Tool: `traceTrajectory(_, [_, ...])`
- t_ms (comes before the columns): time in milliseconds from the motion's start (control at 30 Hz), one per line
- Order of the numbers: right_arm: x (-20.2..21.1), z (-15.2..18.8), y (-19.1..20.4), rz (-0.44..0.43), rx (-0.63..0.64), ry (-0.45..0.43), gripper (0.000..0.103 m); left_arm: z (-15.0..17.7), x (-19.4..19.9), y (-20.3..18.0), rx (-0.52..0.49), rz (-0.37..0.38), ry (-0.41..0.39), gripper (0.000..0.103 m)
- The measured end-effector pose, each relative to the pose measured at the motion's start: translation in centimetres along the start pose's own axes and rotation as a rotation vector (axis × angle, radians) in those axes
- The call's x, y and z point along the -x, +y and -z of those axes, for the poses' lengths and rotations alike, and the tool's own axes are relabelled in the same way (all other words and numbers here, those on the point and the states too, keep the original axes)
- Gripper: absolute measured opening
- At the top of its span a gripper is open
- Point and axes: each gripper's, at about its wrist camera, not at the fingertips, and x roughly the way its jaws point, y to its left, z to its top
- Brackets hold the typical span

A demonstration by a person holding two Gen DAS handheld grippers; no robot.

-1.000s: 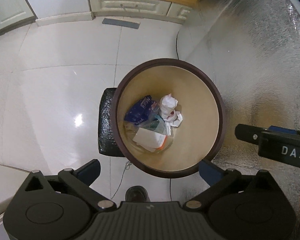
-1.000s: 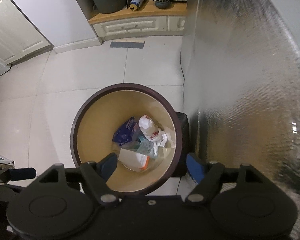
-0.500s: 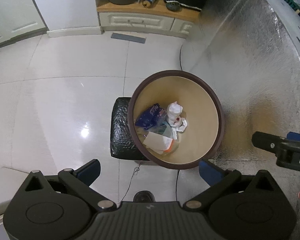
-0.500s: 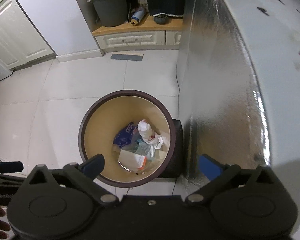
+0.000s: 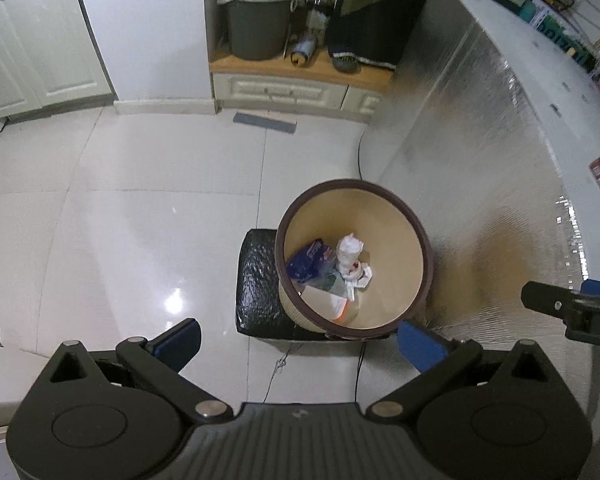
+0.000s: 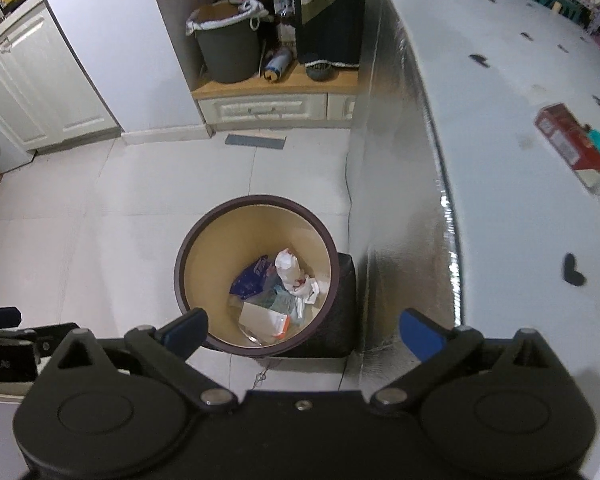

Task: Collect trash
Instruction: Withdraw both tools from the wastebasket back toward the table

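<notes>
A round waste bin with a dark brown rim (image 5: 416, 224) (image 6: 256, 201) stands on the tiled floor beside a foil-clad counter. Inside lie a blue wrapper (image 5: 306, 260) (image 6: 252, 278), a crumpled white tissue (image 5: 350, 256) (image 6: 290, 268) and a white box with an orange corner (image 5: 324, 302) (image 6: 260, 318). My left gripper (image 5: 300, 342) is open and empty, high above the bin. My right gripper (image 6: 302, 332) is open and empty, also high above the bin. A red and white carton (image 6: 568, 142) lies on the white countertop (image 6: 500, 80).
A black cushion-like block (image 5: 258, 288) (image 6: 336, 316) sits under or beside the bin. The counter's foil side (image 5: 480, 152) (image 6: 396, 184) rises on the right. A grey bucket (image 5: 256, 20) (image 6: 228, 46) stands on a low wooden cabinet at the back. A thin cable (image 5: 358, 364) runs on the floor.
Both grippers have risen away from the bin, which now looks smaller and lower. The countertop and its carton have come into the right wrist view. Both stay open.
</notes>
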Motion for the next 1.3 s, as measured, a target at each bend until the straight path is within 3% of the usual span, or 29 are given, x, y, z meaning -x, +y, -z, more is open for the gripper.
traceTrajectory(433, [6.0,3.5,-1.2,0.011,-0.008,-0.078,0.103,2.1,5.4,-1.1,0.005,0.028,-0.106,0.103])
traceTrajectory(700, [9.8,5.7,-2.8,0.014,-0.014,-0.150,0.103,3.7,8.3,-4.2,-0.040,0.028,-0.172,0.103])
traceTrajectory(1000, [13.7,8.0,-7.7,0.015,-0.037,-0.223,0.103,6.7,11.0,-9.6,-0.063,0.040,-0.241,0.103])
traceTrajectory(1300, [16.1,9.9,-15.4,0.034,-0.039,-0.259,0.103,8.9,11.9,-17.2,-0.062,0.074,-0.296,0.103])
